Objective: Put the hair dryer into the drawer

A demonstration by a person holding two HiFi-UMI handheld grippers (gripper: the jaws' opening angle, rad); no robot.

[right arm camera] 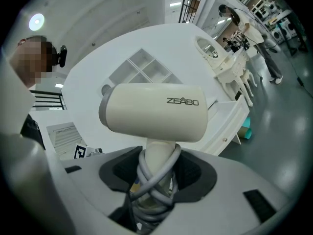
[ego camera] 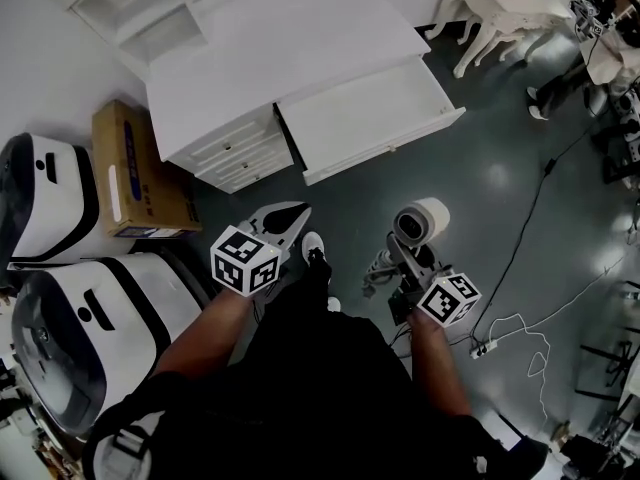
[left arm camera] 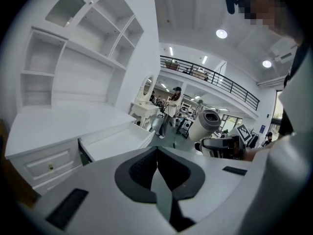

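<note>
Hair dryer (right arm camera: pixel 154 111): it is held clear of the floor by its handle, with the cream barrel lying crosswise above the jaws. It is short of the drawer and not yet over it.
Cord (right arm camera: pixel 152 177): it is wound in loops round the handle and caught inside the grip.
Right gripper (right arm camera: pixel 156 173): its fingers are clamped on the handle and the wound cord, and are kept fairly wide by that bundle.
Drawer (ego camera: pixel 365 113): it is pulled open from the white dressing desk (ego camera: pixel 290 48) and is bare inside. In the head view it lies at 11 o'clock from the dryer.
Left gripper (ego camera: pixel 285 220): its fingers are brought together with nothing between them. It is carried at 9 o'clock from the right gripper.
Risk, slip: the pads are partly seated on round cord loops, so the handle could be twisted or dropped if it is jolted.
Risk, knock: the barrel could be struck against the drawer's front panel if it is brought in too low.
Risk, cord: a loop could be shaken loose and left hanging over the rim, which would block closing.
Edges: the front panel is the nearest edge. The desk top is judged to limit height at the drawer's 12 o'clock end.
Open room: bare floor is seen between the grippers and the drawer. A cardboard box (ego camera: pixel 135 168) at 9 o'clock and a power strip (ego camera: pixel 480 347) at 4 o'clock are well apart from that path.
</note>
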